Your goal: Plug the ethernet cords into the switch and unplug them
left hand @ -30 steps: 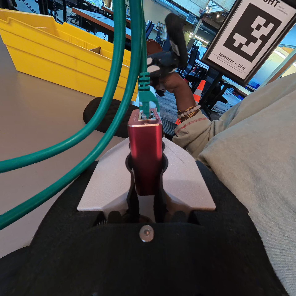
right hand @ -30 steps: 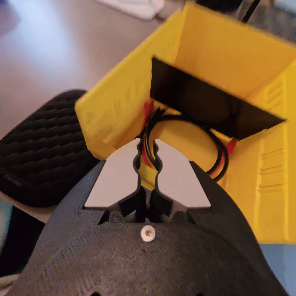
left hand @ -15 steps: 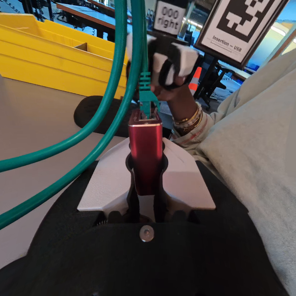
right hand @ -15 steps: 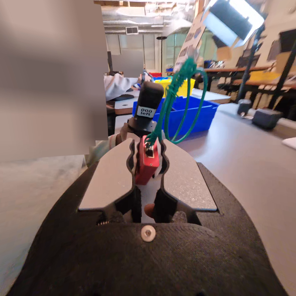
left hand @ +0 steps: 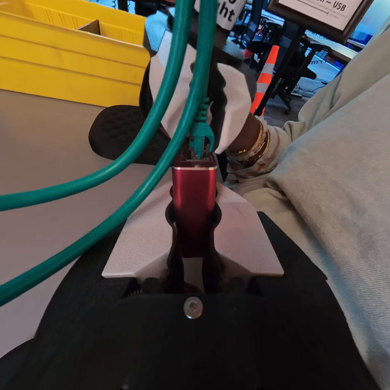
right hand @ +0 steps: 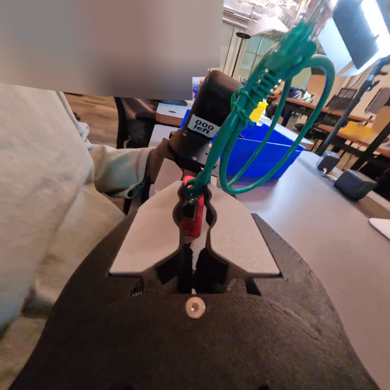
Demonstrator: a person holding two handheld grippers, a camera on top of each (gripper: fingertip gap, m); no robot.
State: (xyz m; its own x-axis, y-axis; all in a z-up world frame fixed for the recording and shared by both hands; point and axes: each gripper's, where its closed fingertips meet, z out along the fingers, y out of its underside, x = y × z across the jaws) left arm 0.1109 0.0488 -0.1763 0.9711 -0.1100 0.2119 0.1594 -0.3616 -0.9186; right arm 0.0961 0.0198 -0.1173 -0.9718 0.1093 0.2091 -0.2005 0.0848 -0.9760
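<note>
Small red switch [left hand: 194, 209]: held upright in the left gripper [left hand: 194, 211], jaws clamped on its lower body, port end up and clear of the grey table [left hand: 42, 147]. Appears to be smooth metal casing, rigid, light; likely slippery under side load, so firm grip low on the body judged correct.

Green cord [left hand: 135, 147]: one plug [left hand: 200, 137] seated in the top port of the switch, boot and strain relief rising straight above it. Remainder looped in wide arcs to the left of the switch and up out of view. In the right wrist view, loop bound with a twist tie above the switch [right hand: 193, 213], spare end of the cord [right hand: 295, 44] dangling high, blurred. Cord judged springy and moderately stiff; loop weight likely to tug the plug sideways.

Right gripper [right hand: 194, 202]: open narrowly, fingers [left hand: 232, 101] flanking the plug just above the switch, not yet closed on it as far as visible. Contact with the boot cannot be confirmed.

Handling note: plug latch tab small and brittle; best hold judged to be on the plug body at the boot, latch pressed, pull straight along the port axis. Pulling on the cord itself not advised.

Yellow bin [left hand: 69, 59] and black pad [left hand: 118, 130] behind the switch, apart from it.
</note>
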